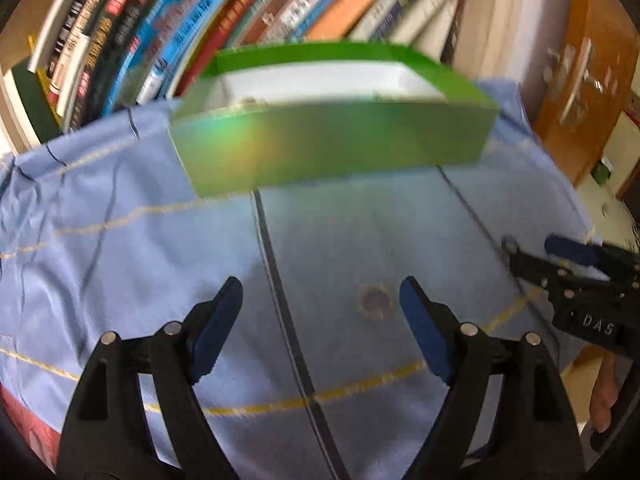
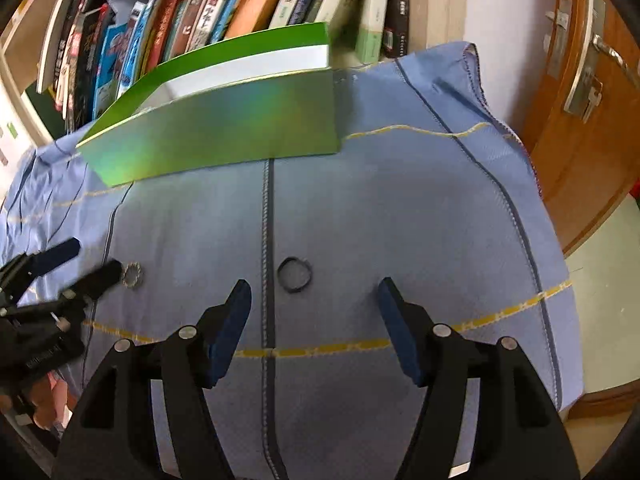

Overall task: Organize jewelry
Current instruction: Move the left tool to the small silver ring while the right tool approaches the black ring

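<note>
A small beaded silver ring (image 1: 376, 301) lies on the blue cloth (image 1: 120, 240) between my left gripper's (image 1: 320, 284) open fingers, nearer the right one, and no pad touches it. In the right wrist view the same beaded ring (image 2: 132, 274) sits just off the tip of the left gripper (image 2: 94, 260). A thin dark ring (image 2: 294, 274) lies on the cloth just ahead of my right gripper (image 2: 314, 285), which is open and holds nothing. The open green box (image 1: 332, 148) with a white inside stands at the back of the cloth (image 2: 400, 200), seen also as the green box (image 2: 216, 136).
A shelf of books (image 1: 160, 20) rises right behind the box. A wooden door (image 2: 580, 120) with a metal handle stands to the right, past the cloth's edge. The right gripper (image 1: 534, 246) enters the left wrist view from the right, a hand (image 1: 604, 396) below it.
</note>
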`<action>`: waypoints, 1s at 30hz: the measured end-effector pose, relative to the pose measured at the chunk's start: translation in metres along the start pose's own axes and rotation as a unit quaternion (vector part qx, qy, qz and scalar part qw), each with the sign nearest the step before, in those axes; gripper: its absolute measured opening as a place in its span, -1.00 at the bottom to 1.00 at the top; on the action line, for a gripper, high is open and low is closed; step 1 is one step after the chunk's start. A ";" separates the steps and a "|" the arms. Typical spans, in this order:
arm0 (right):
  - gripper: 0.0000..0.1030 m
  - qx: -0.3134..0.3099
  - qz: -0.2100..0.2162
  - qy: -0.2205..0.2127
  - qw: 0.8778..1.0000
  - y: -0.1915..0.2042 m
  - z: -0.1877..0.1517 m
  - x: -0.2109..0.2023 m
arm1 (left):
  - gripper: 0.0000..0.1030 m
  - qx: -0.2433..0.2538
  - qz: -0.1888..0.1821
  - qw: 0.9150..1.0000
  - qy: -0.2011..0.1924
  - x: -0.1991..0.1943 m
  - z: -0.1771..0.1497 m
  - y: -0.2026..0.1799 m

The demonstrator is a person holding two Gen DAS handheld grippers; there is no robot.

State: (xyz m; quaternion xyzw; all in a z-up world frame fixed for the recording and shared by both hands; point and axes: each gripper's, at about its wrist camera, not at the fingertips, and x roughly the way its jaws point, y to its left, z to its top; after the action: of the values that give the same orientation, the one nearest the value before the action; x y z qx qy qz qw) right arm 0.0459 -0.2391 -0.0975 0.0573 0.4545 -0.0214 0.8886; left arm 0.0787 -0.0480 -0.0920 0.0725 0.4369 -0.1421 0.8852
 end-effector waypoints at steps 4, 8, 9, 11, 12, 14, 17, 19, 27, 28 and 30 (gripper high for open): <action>-0.06 -0.024 -0.023 -0.005 0.999 0.015 0.003 0.007 | 0.56 0.010 0.004 1.000 0.012 0.011 -0.006 -0.007; -0.60 -0.038 -0.023 -0.010 0.999 0.021 0.000 0.008 | 0.44 0.009 0.005 1.000 0.002 0.013 -0.008 -0.008; -0.61 -0.038 -0.024 -0.009 0.999 0.022 0.001 0.008 | 0.32 0.007 0.004 1.000 0.000 0.014 -0.008 -0.007; -0.63 -0.038 -0.020 -0.007 0.999 0.025 0.002 0.009 | -0.12 0.001 -0.002 1.000 -0.007 0.014 -0.006 -0.003; -0.63 -0.042 -0.010 -0.006 0.999 0.029 0.001 0.009 | -0.43 0.000 0.001 1.000 -0.009 0.013 -0.005 -0.003; -0.63 -0.049 0.001 -0.005 0.999 0.038 -0.001 0.009 | -0.48 -0.005 0.003 1.000 -0.006 0.012 -0.003 0.001; -0.63 -0.059 0.018 -0.003 0.998 0.056 -0.003 0.009 | -0.49 -0.015 0.018 1.000 -0.005 0.009 -0.005 0.013; -0.63 -0.067 0.025 -0.002 0.997 0.068 -0.004 0.008 | -0.49 -0.021 0.029 0.999 -0.004 0.007 -0.009 0.023; -0.02 -0.042 0.022 -0.008 0.999 0.062 -0.006 -0.001 | 0.03 -0.034 0.030 0.999 -0.010 -0.012 -0.018 0.049; -0.02 -0.040 0.023 -0.008 0.999 0.060 -0.008 -0.003 | 0.04 -0.027 0.023 0.999 -0.013 -0.016 -0.019 0.048; -0.02 -0.032 0.026 -0.009 0.999 0.055 -0.010 -0.007 | 0.04 -0.021 0.016 1.000 -0.013 -0.017 -0.019 0.044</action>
State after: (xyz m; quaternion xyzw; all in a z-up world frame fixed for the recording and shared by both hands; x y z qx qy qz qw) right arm 0.0391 -0.1838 -0.0931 0.0399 0.4456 0.0159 0.8942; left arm 0.0684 0.0019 -0.0901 0.0588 0.4271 -0.1195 0.8943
